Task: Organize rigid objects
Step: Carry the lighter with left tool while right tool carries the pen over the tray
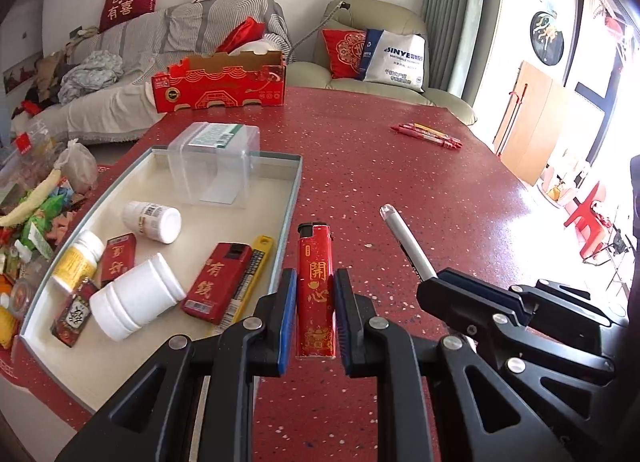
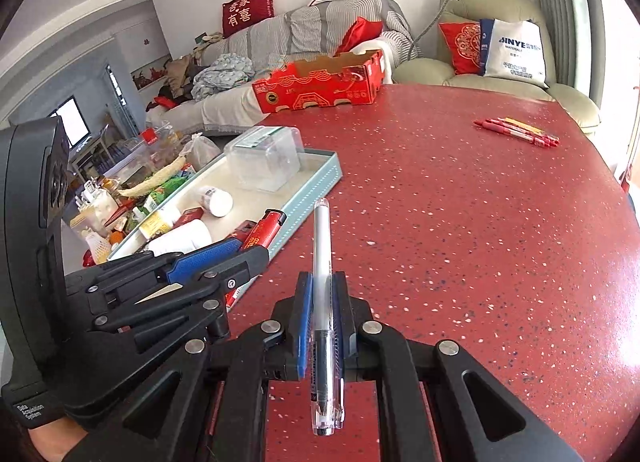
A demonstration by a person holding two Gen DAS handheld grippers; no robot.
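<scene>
**Both tongs loaded above the red desk**

The left tongs [image 1: 315, 294] are clamped on a red lighter [image 1: 315, 286] with gold characters, its black cap pointing away from the camera and its body upright between the blue pads. It hangs over the speckled red desk [image 1: 400, 181], just right of the shallow tray [image 1: 294, 189].

The right tongs [image 2: 322, 310] are closed tight on a clear-barrelled pen [image 2: 323, 302], gripped near its middle so the capped end sticks forward and the other end reaches back toward the camera. In the left wrist view the same pen [image 1: 404, 240] shows at an angle beside the lighter, both tools close together.

Inside the tray lie a clear plastic box [image 1: 212, 161], a white bottle [image 1: 152, 219] on its side, a larger white bottle [image 1: 136, 300], a yellow-labelled bottle [image 1: 78, 260], a red pack [image 1: 218, 288], a yellow utility knife [image 1: 250, 274] and two small red boxes.

Farther across the desk sit several red pens [image 1: 428, 134] in a bunch and an open red cardboard box [image 1: 220, 87] at the far edge.
</scene>
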